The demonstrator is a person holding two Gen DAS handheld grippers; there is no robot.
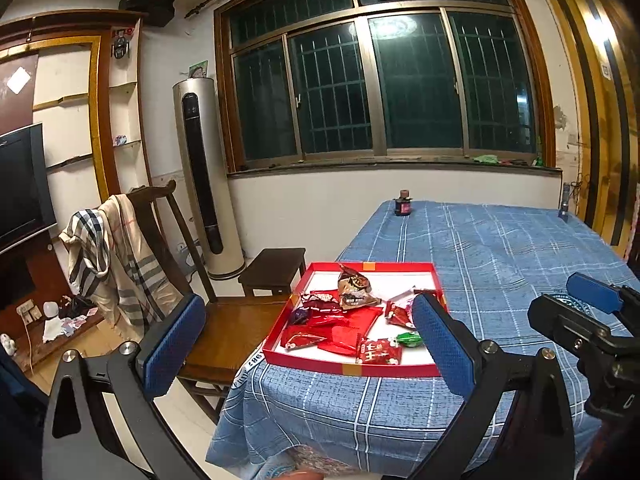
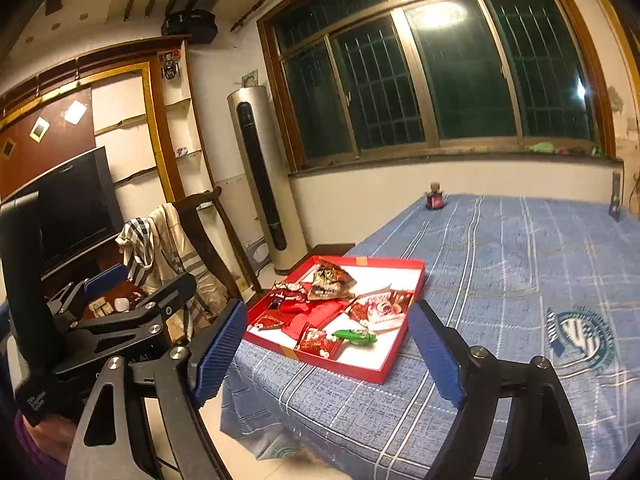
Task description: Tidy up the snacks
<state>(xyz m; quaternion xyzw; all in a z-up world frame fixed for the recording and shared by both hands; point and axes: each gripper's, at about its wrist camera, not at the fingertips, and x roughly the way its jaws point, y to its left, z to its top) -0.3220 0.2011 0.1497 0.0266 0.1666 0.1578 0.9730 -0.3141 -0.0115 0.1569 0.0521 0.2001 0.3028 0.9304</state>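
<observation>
Snacks (image 1: 352, 316) in red tray (image 1: 352, 369) on blue cloth (image 1: 500, 272), chair (image 1: 236, 320) beside, both grippers' jaws apart, empty.

The box (image 1: 394, 267) stands on the table (image 1: 500, 264) at its near left corner, and the snack packets (image 1: 352, 320) all lie inside the box. A small bottle (image 1: 403, 203) stands at the far edge of the table, near the far left corner. A chair (image 1: 224, 320) stands beside the left edge of the table, and a stool (image 1: 276, 266) is behind the chair.
</observation>
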